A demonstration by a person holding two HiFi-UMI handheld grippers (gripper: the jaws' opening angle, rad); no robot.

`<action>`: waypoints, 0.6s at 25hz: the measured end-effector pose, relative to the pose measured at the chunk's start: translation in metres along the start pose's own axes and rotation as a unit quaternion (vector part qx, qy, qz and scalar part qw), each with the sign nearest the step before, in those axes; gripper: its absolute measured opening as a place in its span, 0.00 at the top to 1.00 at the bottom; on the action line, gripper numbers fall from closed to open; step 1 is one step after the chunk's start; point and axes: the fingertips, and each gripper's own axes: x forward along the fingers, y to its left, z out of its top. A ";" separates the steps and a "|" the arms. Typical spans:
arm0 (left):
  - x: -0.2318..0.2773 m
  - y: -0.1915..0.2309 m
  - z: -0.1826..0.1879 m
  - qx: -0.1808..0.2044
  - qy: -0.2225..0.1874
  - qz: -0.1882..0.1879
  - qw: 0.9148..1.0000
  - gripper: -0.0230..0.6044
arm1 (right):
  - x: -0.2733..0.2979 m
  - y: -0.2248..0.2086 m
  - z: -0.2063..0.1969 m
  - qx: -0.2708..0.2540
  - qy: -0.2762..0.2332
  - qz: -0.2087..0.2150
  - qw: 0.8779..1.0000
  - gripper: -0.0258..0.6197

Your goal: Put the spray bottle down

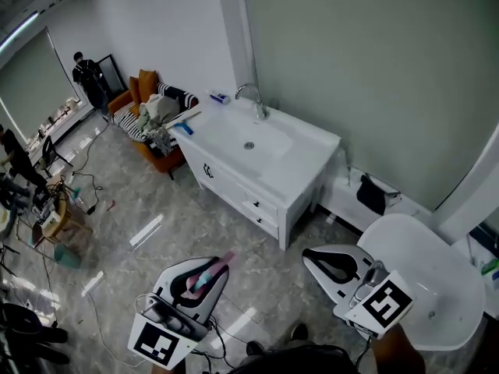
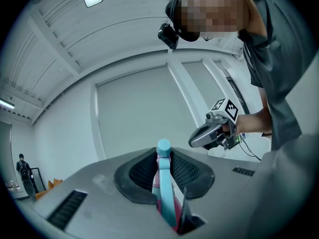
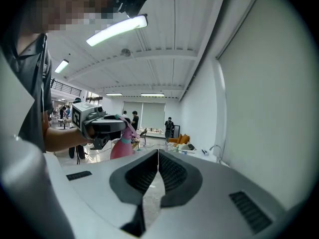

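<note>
A spray bottle [image 1: 222, 262] with a teal head and a pink body is clamped in my left gripper [image 1: 204, 280], low at the left of the head view. In the left gripper view the bottle [image 2: 164, 183] stands between the black pads, its teal cap sticking out past the tips. My right gripper [image 1: 312, 255] is held to the right of it over the floor, its jaws shut with nothing between them. In the right gripper view the pads [image 3: 172, 176] meet at the tip, and the left gripper [image 3: 119, 126] shows with the pink bottle [image 3: 119, 147] hanging below it.
A white vanity [image 1: 300, 170] with a sink basin and a faucet [image 1: 253, 100] stands ahead against the wall. At the lower right is a round white fixture [image 1: 437, 287]. An orange sofa [image 1: 144, 107] piled with things and a person [image 1: 90, 76] are at the far left. Cables lie on the marble floor.
</note>
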 end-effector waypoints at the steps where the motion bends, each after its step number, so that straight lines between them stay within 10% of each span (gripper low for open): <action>1: 0.002 0.000 0.001 -0.001 0.001 0.003 1.000 0.86 | -0.001 -0.002 0.000 0.000 0.000 0.004 1.000 0.95; 15: 0.029 -0.010 0.002 -0.006 0.012 0.008 1.000 0.86 | -0.012 -0.025 -0.014 0.010 0.010 0.020 1.000 0.95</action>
